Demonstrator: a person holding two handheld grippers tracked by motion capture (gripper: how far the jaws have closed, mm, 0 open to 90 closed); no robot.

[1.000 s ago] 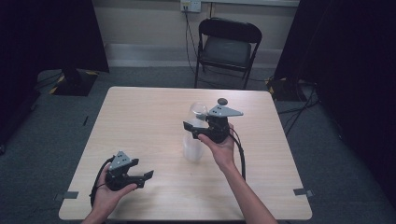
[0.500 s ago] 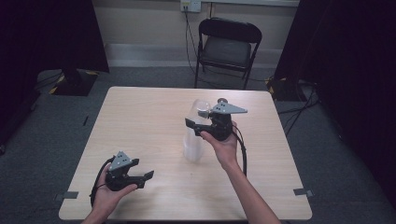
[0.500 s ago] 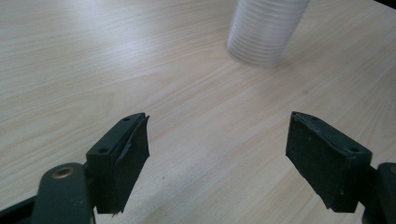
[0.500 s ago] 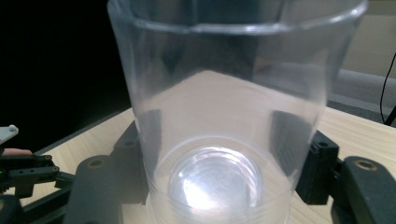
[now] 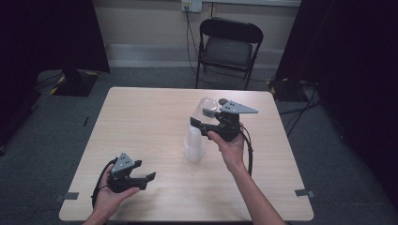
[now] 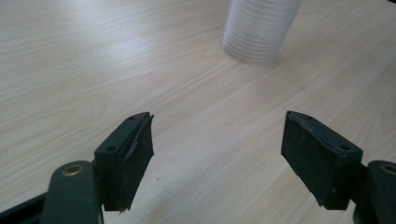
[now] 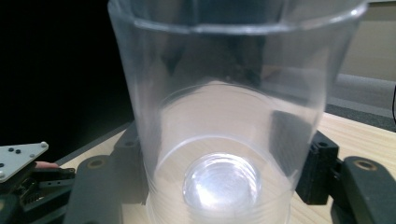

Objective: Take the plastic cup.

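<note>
High view, nearest the table's front edge: the left gripper (image 5: 141, 179) rests in the person's left hand (image 5: 109, 194) at the front left of the wooden table (image 5: 141, 122), its jaws spread wide with nothing between them, pointing right toward the middle. In the left gripper view those black pads (image 6: 128, 158) frame bare wood, and the ribbed base of a stack of clear plastic cups (image 6: 259, 28) stands farther on. That stack (image 5: 193, 143) stands upright near the table's centre, long axis vertical. Just above and behind it, the right gripper (image 5: 201, 123) is lifted off the table in the right hand (image 5: 231, 147), clamped on a single clear plastic cup (image 5: 208, 107) that tilts up and away to the left. The right gripper view looks along the cup (image 7: 233, 116) toward its round base, mouth rim at the top, jaws pressing both sides through the see-through wall. Beyond the table a black folding chair (image 5: 228, 47) faces it, with dark curtains (image 5: 347, 56) on either side.
</note>
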